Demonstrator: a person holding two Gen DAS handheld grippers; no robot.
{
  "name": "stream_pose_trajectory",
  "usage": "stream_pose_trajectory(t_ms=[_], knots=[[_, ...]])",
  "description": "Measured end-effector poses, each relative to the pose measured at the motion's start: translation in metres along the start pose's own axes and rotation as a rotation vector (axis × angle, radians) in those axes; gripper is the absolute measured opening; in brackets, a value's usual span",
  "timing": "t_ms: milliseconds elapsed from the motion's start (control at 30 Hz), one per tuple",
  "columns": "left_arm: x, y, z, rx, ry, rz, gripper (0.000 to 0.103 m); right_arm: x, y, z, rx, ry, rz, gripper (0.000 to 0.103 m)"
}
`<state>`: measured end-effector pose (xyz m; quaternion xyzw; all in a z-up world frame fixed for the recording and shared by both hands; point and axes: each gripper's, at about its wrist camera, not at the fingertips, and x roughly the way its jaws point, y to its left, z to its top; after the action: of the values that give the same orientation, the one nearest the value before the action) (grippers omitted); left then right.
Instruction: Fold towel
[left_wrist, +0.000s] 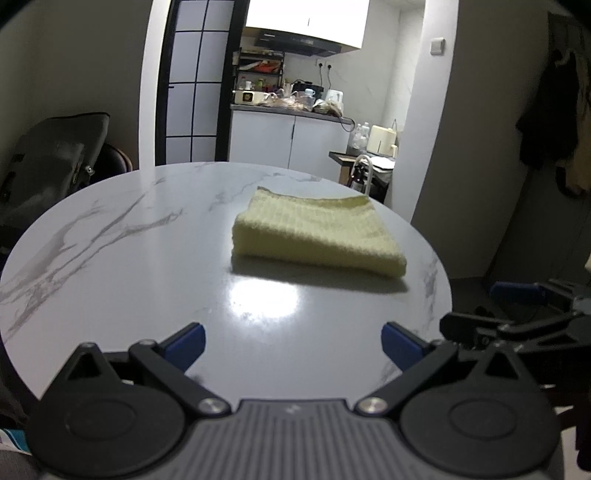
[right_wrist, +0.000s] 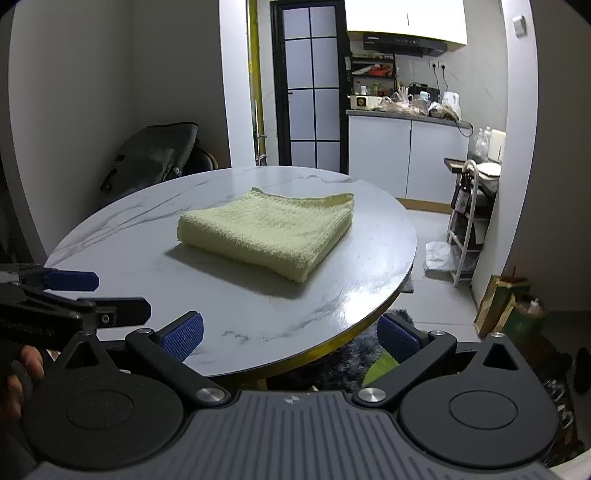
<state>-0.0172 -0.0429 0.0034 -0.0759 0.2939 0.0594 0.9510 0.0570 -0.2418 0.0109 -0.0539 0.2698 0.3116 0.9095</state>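
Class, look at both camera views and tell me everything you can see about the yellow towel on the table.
The towel is pale yellow with a nubby, ribbed terry look. It is already folded into a thick, roughly square pad of several layers, with a rounded fold along the near edge and looser, slightly curled edges at the far side. It lies flat on the round marble-patterned table, toward the table's right half in the left wrist view. Only the tabletop touches it; the left gripper and right gripper are both open and short of it.

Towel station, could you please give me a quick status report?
Both tongs open, left and right, holding nothing. Towel folded on table. Nothing in the way.
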Motion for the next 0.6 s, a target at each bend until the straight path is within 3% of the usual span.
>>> stream_pose_trajectory(t_ms=[367,600], knots=[[-0.002,-0.001,-0.016,0.061,0.009,0.020,0.103,-0.003,0.005,-0.018,0.031,-0.017,-0.009,0.103],[-0.005,-0.002,-0.013,0.044,0.007,0.004,0.103,-0.008,0.007,-0.018,0.039,-0.030,-0.004,0.103]])
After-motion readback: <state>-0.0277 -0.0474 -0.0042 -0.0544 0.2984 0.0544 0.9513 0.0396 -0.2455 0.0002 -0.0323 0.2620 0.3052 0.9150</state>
